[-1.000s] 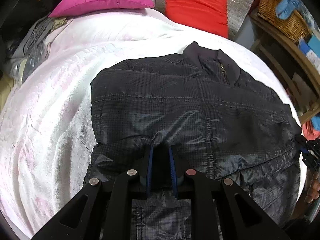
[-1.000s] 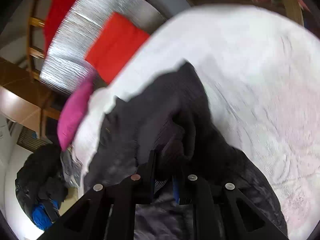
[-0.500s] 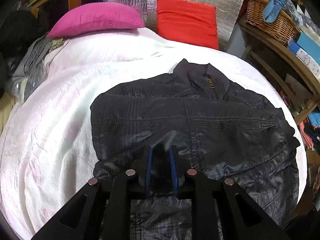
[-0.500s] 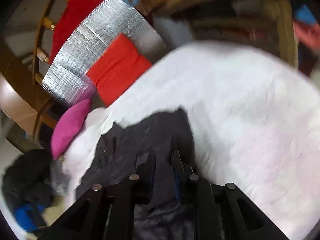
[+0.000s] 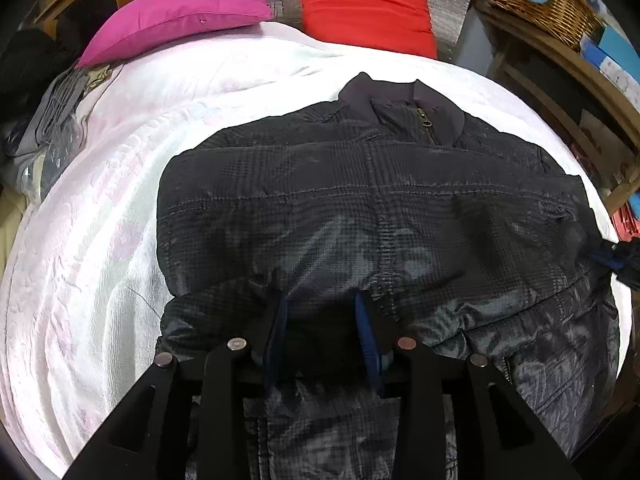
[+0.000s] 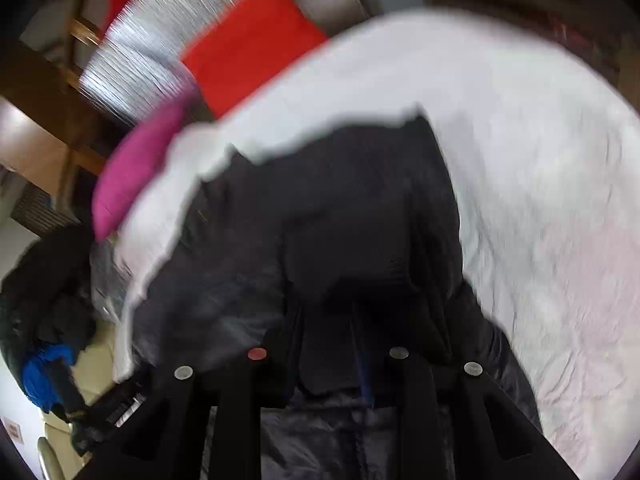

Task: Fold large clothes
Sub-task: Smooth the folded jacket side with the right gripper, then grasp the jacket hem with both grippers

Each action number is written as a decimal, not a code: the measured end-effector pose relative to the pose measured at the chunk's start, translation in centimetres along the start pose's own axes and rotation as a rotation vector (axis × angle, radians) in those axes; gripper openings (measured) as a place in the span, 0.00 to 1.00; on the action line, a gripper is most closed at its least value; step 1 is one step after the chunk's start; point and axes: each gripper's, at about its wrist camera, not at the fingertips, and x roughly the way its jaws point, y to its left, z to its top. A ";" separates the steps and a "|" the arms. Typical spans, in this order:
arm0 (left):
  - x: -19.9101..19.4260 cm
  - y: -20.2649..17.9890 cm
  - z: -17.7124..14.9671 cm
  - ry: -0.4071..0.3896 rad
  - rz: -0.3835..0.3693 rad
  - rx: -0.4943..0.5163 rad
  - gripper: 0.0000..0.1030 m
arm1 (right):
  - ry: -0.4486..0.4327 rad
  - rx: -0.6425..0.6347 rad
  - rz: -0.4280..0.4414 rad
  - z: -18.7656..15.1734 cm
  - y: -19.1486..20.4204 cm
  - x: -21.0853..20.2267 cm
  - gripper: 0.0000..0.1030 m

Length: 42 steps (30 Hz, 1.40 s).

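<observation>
Dark quilted jacket (image 5: 360, 216) lying flat on the white bed cover (image 5: 100, 240), collar toward the head edge, where a pink pillow (image 5: 176, 16) and a red pillow (image 5: 364, 4) rest. Left tool (image 5: 320, 304) at the jacket's near hem, jaws opening, blue pads set apart with a fabric fold between them. Right tool (image 6: 324, 320) over the jacket's side; jaws opening, though blur leaves any pad contact with the cloth uncertain.
</observation>
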 end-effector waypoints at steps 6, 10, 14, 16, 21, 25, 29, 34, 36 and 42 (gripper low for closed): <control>-2.2 0.5 1.0 -0.079 -0.046 -0.033 0.39 | -0.054 -0.007 0.096 0.5 0.5 -2.1 0.30; -2.8 0.1 1.7 -0.127 -0.014 -0.027 0.61 | -0.135 -0.069 0.106 0.6 2.1 -2.6 0.88; 0.3 -0.7 1.3 -0.019 0.026 0.005 0.61 | -0.093 -0.119 0.062 0.5 2.9 -0.4 0.86; 0.9 -1.5 1.0 -0.016 0.060 0.040 0.62 | -0.052 -0.138 -0.004 0.1 3.0 1.3 0.78; -0.1 -2.3 0.9 -0.040 0.068 0.058 0.63 | -0.089 -0.158 0.022 -0.4 3.4 -0.4 0.68; -1.8 -1.6 1.1 -0.109 0.089 0.047 0.70 | -0.176 -0.142 -0.014 0.0 2.9 -2.4 0.60; -1.5 0.2 1.2 -0.107 0.110 -0.013 0.78 | -0.126 -0.057 -0.056 0.9 0.6 -1.8 0.53; 1.3 -0.1 0.9 -0.026 0.145 0.018 0.86 | -0.065 -0.024 -0.076 1.2 -0.5 -0.7 0.45; 1.7 -0.6 0.9 -0.016 0.160 0.034 0.89 | -0.086 0.001 -0.044 1.2 -0.8 -1.5 0.45; 3.5 -0.5 0.8 0.044 0.161 0.000 1.00 | -0.224 0.018 0.044 2.6 -1.2 -4.6 0.45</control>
